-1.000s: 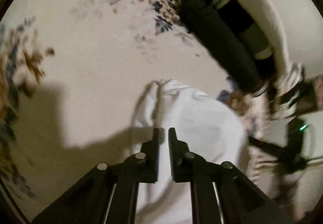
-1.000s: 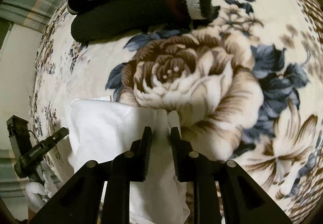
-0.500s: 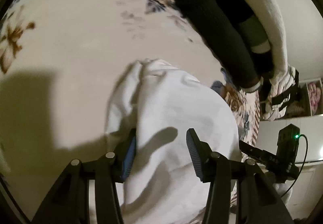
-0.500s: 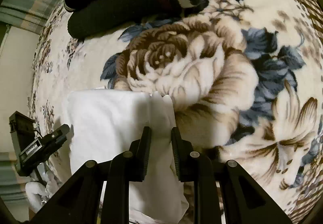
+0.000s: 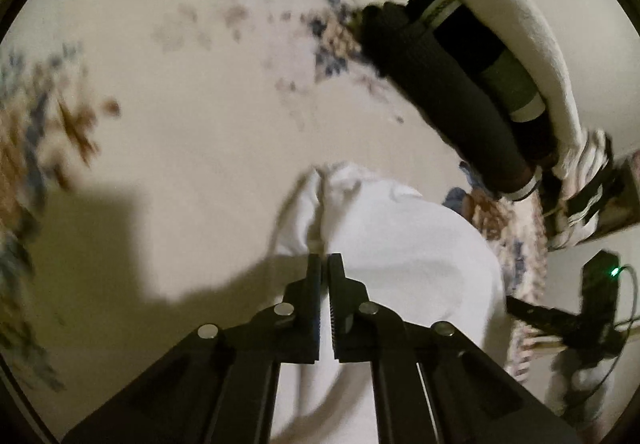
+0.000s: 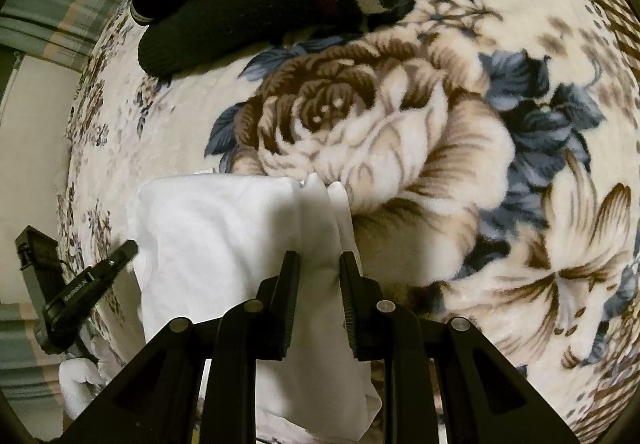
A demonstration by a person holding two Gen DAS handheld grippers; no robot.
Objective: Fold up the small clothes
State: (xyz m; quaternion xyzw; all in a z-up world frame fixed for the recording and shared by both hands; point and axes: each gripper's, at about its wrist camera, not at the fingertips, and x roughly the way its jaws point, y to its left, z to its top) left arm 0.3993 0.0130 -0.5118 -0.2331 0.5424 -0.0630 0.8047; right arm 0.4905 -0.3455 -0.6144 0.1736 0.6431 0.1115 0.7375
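White garment (image 6: 224, 244) is lying on the floral blanket (image 6: 440, 132), stretching away from both grippers. The left gripper (image 5: 325, 264) is pinching its bunched edge, jaws together; the right gripper (image 6: 319, 262) is gripping a fold with jaws slightly apart.

Both fisheye pictures are dim and warm-toned, with black corners around the round field and strong bending toward the rim. In the left wrist view the cream floral fleece blanket (image 5: 208, 92) is smeared by motion blur, its flower prints soft, and a broad dark shadow lies across its lower left. The right wrist view is sharper, the big brown rose print (image 6: 360, 132) crisp, though the white folded cotton cloth (image 6: 224, 228) is washed out and shadowed between the fingers.
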